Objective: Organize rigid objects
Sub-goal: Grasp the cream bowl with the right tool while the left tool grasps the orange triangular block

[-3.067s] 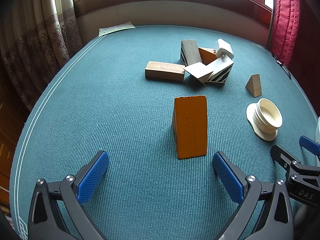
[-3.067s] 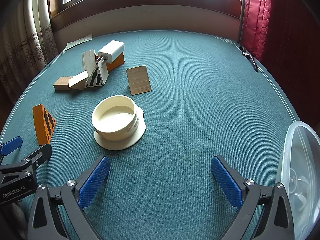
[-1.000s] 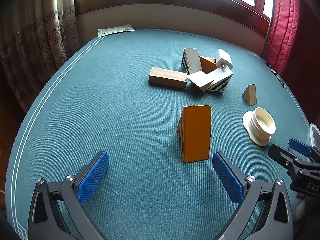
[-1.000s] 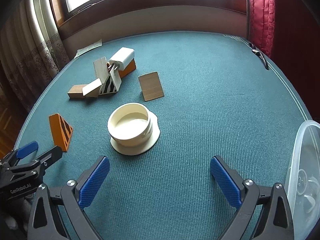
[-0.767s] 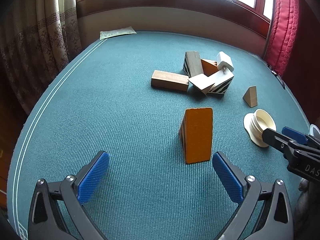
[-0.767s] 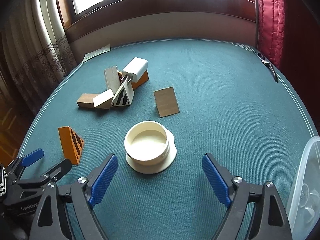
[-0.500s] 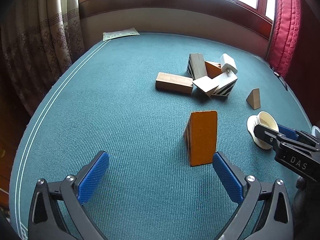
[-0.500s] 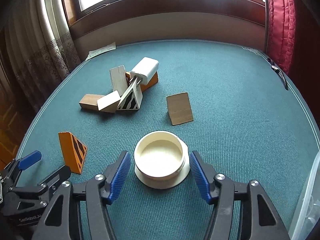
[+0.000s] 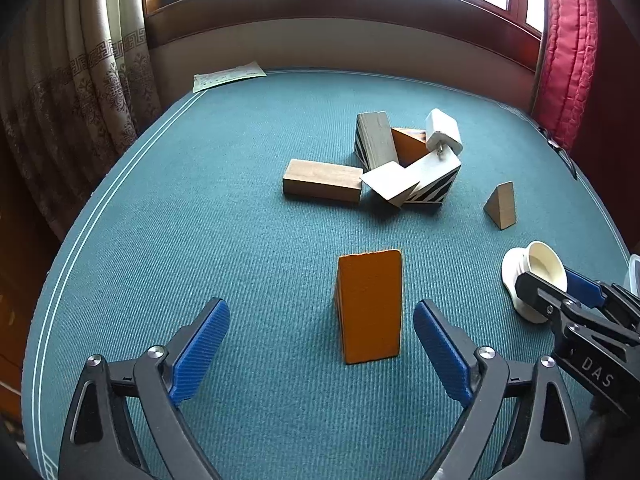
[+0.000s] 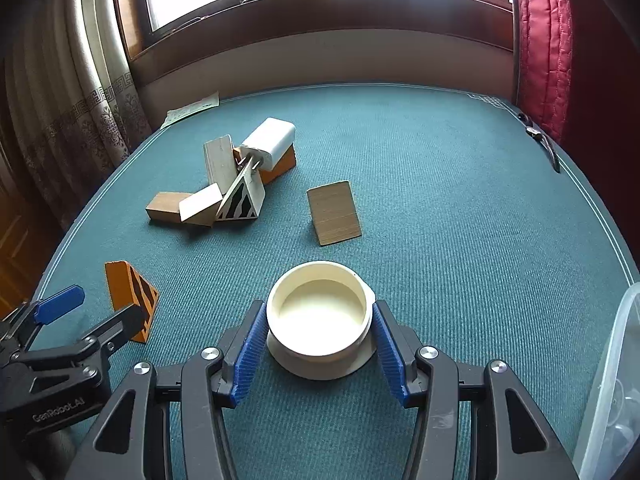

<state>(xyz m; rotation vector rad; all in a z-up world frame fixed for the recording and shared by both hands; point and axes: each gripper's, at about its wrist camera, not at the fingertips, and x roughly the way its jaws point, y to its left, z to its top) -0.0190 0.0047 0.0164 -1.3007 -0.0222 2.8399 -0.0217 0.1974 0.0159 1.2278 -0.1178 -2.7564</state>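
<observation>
Right tongs (image 10: 318, 338) pinching cream cup (image 10: 318, 312), closing left tongs (image 9: 320, 350) astride untouched orange wedge (image 9: 370, 306) (block heap (image 9: 394, 164) beyond).

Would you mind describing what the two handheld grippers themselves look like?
Both the left gripper and the right gripper have black plastic finger arms with silver screws and ribbed blue pads. Their bodies carry pale lettering: "GenRobot.AI" on the left, "DAS" on the right. No cables or sleeves show.

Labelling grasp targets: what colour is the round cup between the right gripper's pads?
Cream, plain, no pattern. The round cup shows best in the right wrist view.
</observation>
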